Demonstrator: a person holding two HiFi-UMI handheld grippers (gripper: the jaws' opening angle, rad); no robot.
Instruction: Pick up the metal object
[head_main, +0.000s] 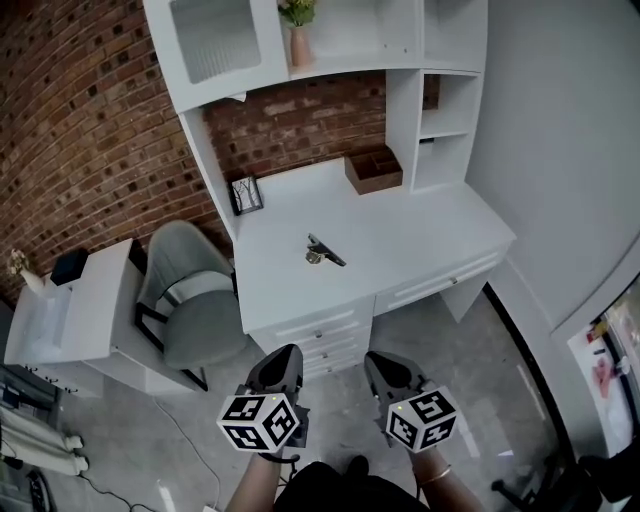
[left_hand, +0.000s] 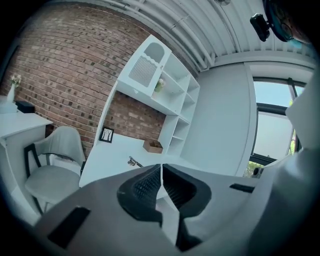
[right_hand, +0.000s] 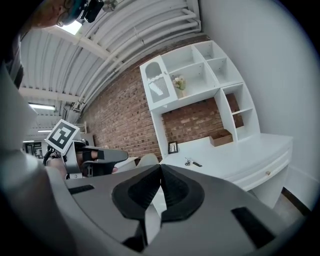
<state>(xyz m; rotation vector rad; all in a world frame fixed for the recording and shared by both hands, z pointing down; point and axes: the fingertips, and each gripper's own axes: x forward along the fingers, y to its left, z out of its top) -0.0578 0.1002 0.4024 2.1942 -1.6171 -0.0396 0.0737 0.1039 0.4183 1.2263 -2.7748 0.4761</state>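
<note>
Metal object (head_main: 325, 252): small, a dark slim bar joined to a pale shiny rounded part. Lies flat mid-way on the white worktop (head_main: 410, 235), well apart from both grippers. Left gripper (head_main: 283, 360): jaws pressed together, empty. Right gripper (head_main: 382, 365): likewise.

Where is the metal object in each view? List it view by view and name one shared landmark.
Head view: metal object lies mid-desk, near the picture's centre.
Left gripper view: metal object is small, on the desk, left of centre.
Right gripper view: metal object is on the desk, just right of centre.
Shared landmark: the brown wooden box at the desk's back, up and right of the object in all three.
</note>
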